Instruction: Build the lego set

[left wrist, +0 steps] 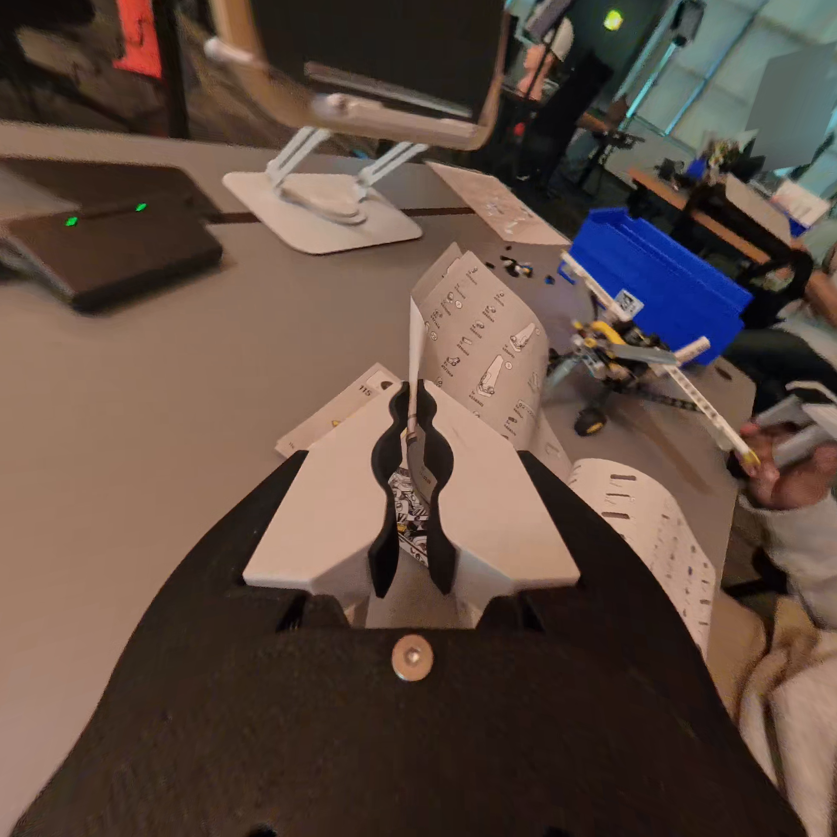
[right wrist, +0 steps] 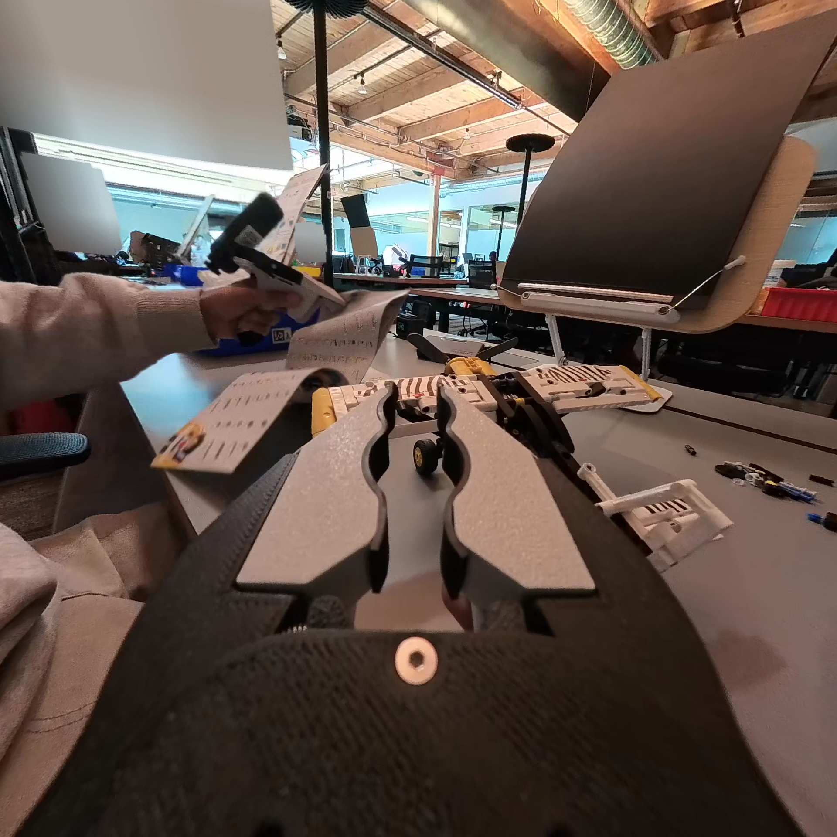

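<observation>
Left wrist view: left gripper [left wrist: 413,394] pinches a printed booklet page [left wrist: 487,358]; right gripper [right wrist: 416,398] released.

On the table [right wrist: 747,589], the instruction booklet [left wrist: 484,358] lies left of the lego plane [right wrist: 493,389]; loose pieces [right wrist: 765,482] sit to the plane's right, the tablet stand [right wrist: 634,281] behind it, and the bin [left wrist: 656,281] beyond the booklet.

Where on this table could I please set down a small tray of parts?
The grey table is bare between the black device, the white stand base and the booklet. It is crowded around the plane model and loose pieces.
</observation>
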The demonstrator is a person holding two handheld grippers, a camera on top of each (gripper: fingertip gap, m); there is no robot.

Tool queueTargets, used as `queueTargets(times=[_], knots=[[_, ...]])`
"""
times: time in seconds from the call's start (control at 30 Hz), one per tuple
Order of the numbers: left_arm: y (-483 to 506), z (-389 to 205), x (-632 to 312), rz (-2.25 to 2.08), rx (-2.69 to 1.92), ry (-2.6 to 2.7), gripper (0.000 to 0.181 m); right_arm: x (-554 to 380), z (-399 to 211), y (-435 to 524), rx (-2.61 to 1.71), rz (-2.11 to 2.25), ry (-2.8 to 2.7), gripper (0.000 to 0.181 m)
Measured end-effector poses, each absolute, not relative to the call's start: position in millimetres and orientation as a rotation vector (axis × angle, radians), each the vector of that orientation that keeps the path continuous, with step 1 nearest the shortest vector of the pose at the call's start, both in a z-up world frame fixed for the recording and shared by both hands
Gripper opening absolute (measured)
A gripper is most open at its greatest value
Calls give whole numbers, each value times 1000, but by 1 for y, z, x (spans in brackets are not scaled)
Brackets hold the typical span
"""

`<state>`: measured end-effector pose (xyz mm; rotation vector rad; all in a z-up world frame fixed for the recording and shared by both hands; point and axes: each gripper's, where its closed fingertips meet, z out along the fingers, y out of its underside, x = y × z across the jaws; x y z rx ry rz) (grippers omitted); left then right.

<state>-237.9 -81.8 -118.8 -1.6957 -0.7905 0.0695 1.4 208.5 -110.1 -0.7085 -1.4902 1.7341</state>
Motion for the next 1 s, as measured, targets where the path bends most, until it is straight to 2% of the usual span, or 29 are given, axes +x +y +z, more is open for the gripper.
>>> queueTargets(times=[0.13,0.3,0.4,0.47,0.57,0.63,0.8,0.87,1.0], knots=[[-110,-149,-271,51,-1665,-994,0,1,-110,209,-715,1717,-1482,16],[-163,-180,-268,337,-1894,-1111,0,3,-112,205,-721,1695,-1491,17],[-182,-186,-251,309,-1934,-1174,7,0,-115,203,-734,1666,-1509,17],[-197,-186,-244,343,-1912,-1227,21,-2,-116,203,-740,1655,-1513,17],[-219,-180,-239,617,-1877,-1261,45,-3,-116,204,-750,1656,-1510,16],[-206,-173,-230,734,-1852,-1200,61,-5,-115,204,-753,1661,-1500,16],[-156,-197,-233,619,-1888,-1216,102,-13,-119,199,-761,1644,-1544,16],[-159,-216,-244,633,-1945,-1307,107,-13,-120,198,-762,1637,-1557,17],[-158,-240,-244,549,-1982,-1379,103,-14,-118,202,-779,1641,-1518,15]])
